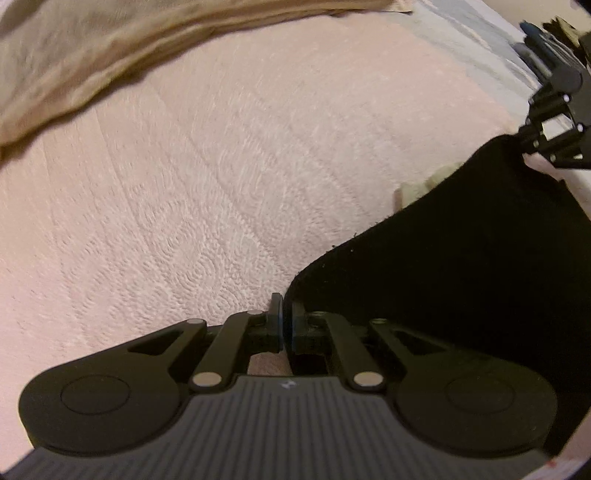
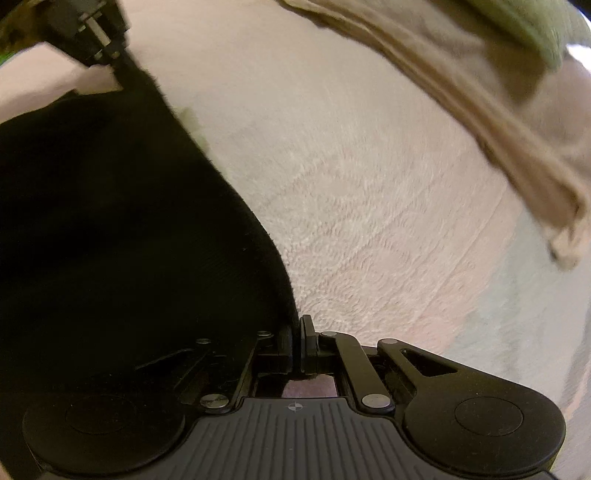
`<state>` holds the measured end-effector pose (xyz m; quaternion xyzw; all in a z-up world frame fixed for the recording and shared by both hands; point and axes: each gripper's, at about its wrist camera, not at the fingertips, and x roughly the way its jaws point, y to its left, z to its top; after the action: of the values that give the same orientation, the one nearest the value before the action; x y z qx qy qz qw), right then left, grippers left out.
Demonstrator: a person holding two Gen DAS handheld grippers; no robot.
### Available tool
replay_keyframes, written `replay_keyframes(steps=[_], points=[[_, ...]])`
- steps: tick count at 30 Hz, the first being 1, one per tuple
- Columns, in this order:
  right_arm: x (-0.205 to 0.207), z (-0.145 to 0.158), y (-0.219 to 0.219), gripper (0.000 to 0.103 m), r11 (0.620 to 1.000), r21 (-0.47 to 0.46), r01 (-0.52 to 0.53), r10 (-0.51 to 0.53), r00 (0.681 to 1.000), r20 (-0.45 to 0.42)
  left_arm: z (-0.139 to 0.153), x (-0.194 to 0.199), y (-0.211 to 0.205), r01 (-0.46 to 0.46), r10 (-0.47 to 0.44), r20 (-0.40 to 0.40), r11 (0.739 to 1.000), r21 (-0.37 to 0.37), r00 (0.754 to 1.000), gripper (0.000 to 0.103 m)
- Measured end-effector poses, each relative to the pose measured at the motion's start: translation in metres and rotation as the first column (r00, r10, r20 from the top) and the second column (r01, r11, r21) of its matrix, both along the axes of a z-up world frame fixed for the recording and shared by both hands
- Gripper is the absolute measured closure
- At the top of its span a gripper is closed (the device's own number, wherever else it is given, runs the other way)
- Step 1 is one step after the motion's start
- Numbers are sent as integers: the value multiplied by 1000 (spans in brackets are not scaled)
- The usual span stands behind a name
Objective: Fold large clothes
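A black garment (image 1: 461, 258) hangs as a stretched sheet between my two grippers, just above a pink bedspread (image 1: 221, 166). In the left wrist view my left gripper (image 1: 285, 314) points steeply down; the garment's edge runs into its fingertips, which stand nearly together with only a thin slit showing. My right gripper (image 1: 532, 147) pinches the other corner at the upper right. In the right wrist view the right gripper (image 2: 298, 328) is shut on the black garment (image 2: 110, 221), which fills the left half. The left gripper (image 2: 107, 59) grips the garment's far corner at the top left.
A beige garment (image 1: 92, 55) lies crumpled along the far side of the bedspread (image 2: 369, 184), also seen as beige cloth (image 2: 498, 110) with a green cloth (image 2: 535, 29) beyond it. A small pale item (image 1: 424, 186) peeks out behind the black garment. Dark clutter (image 1: 554, 33) sits past the bed's edge.
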<state>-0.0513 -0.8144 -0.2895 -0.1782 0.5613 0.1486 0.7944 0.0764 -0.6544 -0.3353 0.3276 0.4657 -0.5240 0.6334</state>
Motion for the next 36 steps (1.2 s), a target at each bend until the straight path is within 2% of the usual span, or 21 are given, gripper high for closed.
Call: replay_keyframes(steps=[1, 2, 3, 4, 5, 7, 9, 12, 15, 17, 20, 23, 25, 26, 27, 29, 30, 32, 34, 35, 36], points=[[0, -3, -3, 100, 999, 21, 26, -26, 1000, -1, -2, 1, 1, -10, 10, 3, 1000, -4, 1000, 95], [0, -4, -7, 90, 998, 28, 61, -61, 998, 9, -4, 2, 3, -28, 28, 5, 1000, -6, 1000, 92], [-2, -3, -11, 70, 995, 16, 94, -94, 995, 28, -4, 6, 6, -47, 47, 3, 999, -10, 999, 86], [-4, -1, -14, 62, 991, -7, 131, -131, 990, 49, -3, 9, 9, -66, 66, 3, 998, -15, 998, 81], [-6, 4, -20, 57, 983, -25, 180, -178, 982, 68, 0, 14, 13, -87, 87, 11, 996, -20, 996, 81], [-13, 18, -31, 57, 963, -21, 267, -265, 960, 91, 9, 20, 22, -117, 118, 34, 993, -17, 992, 83], [-26, 39, -40, 57, 949, 22, 315, -315, 942, 113, 23, 23, 37, -139, 140, 54, 990, -29, 989, 83], [-47, 68, -40, 57, 941, 51, 335, -339, 929, 147, 49, 19, 64, -169, 173, 62, 984, -55, 983, 83], [-90, 92, -21, 57, 942, 88, 324, -335, 927, 168, 77, -7, 96, -163, 169, 69, 983, -85, 983, 83], [-114, 100, 0, 57, 952, 91, 294, -306, 937, 170, 89, -35, 120, -121, 128, 87, 989, -87, 988, 82], [-147, 100, 27, 57, 968, 60, 243, -250, 952, 174, 99, -85, 156, -16, 24, 114, 997, -75, 993, 76], [-186, 93, 56, 55, 985, 3, 175, -173, 969, 174, 100, -139, 187, 129, -116, 153, 989, -75, 981, 66], [-212, 86, 75, 50, 992, -50, 114, -104, 980, 170, 94, -173, 207, 248, -227, 208, 966, -79, 951, 59], [-226, 81, 87, 48, 993, -92, 78, -61, 983, 172, 90, -191, 217, 317, -289, 247, 945, -81, 925, 57], [-235, 75, 95, 47, 991, -127, 49, -26, 984, 175, 86, -205, 225, 373, -338, 284, 925, -77, 897, 50], [-251, 63, 109, 46, 983, -184, -13, 46, 983, 177, 75, -231, 237, 487, -435, 367, 871, -58, 822, 45], [-255, 56, 114, 45, 977, -210, -35, 73, 981, 179, 67, -239, 239, 521, -465, 396, 853, -40, 792, 43], [-262, 42, 122, 45, 960, -266, -92, 141, 975, 173, 46, -253, 242, 583, -525, 461, 812, 20, 716, 43], [-267, 27, 127, 45, 934, -327, -147, 210, 963, 168, 25, -262, 239, 601, -544, 540, 794, 85, 642, 44], [-269, 20, 127, 45, 916, -364, -170, 245, 955, 170, 16, -263, 238, 599, -546, 570, 793, 114, 614, 47], [-269, 12, 125, 45, 897, -399, -190, 277, 945, 173, 7, -263, 235, 586, -544, 601, 796, 150, 585, 58]])
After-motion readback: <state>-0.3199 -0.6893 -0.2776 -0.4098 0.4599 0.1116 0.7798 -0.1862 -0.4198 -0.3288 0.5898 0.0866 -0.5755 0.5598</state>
